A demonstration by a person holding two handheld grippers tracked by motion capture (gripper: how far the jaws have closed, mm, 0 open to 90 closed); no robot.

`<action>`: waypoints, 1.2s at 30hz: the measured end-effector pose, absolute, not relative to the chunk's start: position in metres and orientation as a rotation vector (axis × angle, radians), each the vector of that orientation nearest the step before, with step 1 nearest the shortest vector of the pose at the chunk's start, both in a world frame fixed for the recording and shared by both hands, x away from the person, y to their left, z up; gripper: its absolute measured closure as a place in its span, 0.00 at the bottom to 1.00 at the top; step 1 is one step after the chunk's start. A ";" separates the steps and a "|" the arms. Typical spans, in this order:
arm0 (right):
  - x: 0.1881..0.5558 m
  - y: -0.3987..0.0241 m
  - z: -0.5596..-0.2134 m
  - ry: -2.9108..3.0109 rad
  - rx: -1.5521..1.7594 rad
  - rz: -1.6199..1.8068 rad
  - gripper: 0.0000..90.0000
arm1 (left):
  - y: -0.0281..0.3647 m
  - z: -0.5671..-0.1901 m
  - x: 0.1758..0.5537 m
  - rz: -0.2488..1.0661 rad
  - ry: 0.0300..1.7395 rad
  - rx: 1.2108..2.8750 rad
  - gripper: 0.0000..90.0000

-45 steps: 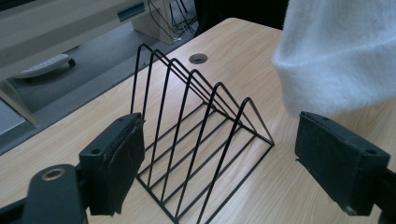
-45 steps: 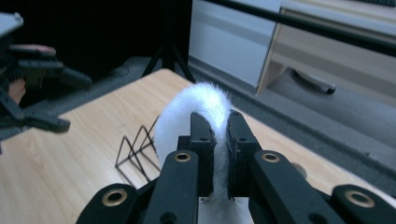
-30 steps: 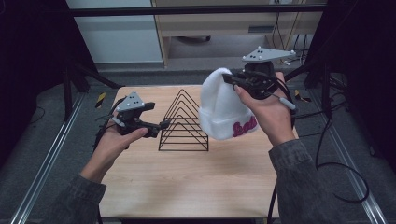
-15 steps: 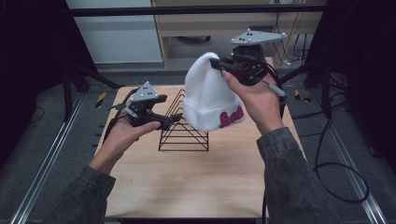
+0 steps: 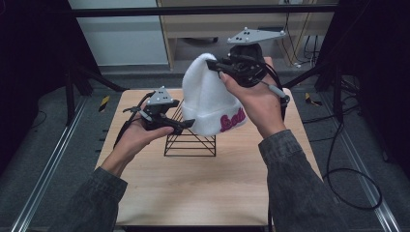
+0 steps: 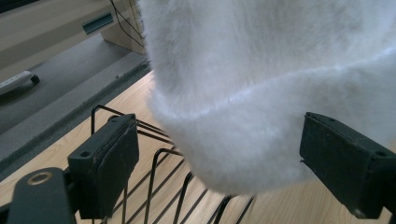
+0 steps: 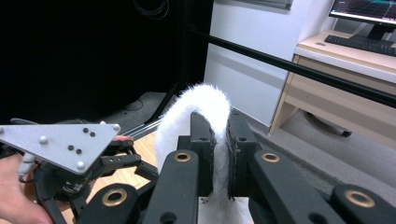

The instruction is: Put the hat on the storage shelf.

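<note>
Beanie [image 5: 210, 101], white and fuzzy with pink lettering on its folded cuff, hangs in the air above the black wire rack [image 5: 189, 140] at the middle of the wooden table [image 5: 193, 193]. The lettering is cut off by the person's right hand [image 5: 256, 104], so the word cannot be read, and the hat hides the top of the rack in the high view. In the left gripper view the hat's crown runs out of the picture.

The right gripper [image 5: 217, 65] is clamped on the crown of the hat; in the right gripper view the two pads pinch a ridge of white fur tight between them [image 7: 218, 154]. The left gripper [image 5: 186, 123] has its jaws wide apart, with the cuff's lower edge hanging between them [image 6: 215, 158]; neither pad presses on it, though whether the fur brushes the right-hand pad is hard to tell.

One hat, one rack, two grippers
</note>
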State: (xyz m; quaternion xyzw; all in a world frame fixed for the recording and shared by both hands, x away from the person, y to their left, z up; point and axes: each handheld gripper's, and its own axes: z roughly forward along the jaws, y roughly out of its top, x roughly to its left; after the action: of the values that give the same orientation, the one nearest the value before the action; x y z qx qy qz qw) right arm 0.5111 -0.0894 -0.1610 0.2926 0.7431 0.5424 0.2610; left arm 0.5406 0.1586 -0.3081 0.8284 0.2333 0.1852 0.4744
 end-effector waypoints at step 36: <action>0.552 -0.084 -0.181 2.040 0.864 1.330 0.93 | 0.205 -0.294 0.541 0.539 0.718 1.980 0.94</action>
State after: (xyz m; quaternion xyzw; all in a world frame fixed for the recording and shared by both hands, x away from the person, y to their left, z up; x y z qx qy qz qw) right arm 0.5518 -0.0843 -0.1809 0.3213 0.7591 0.4947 0.2754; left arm 0.5406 0.2051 -0.2942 0.8061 0.2924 0.2197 0.4652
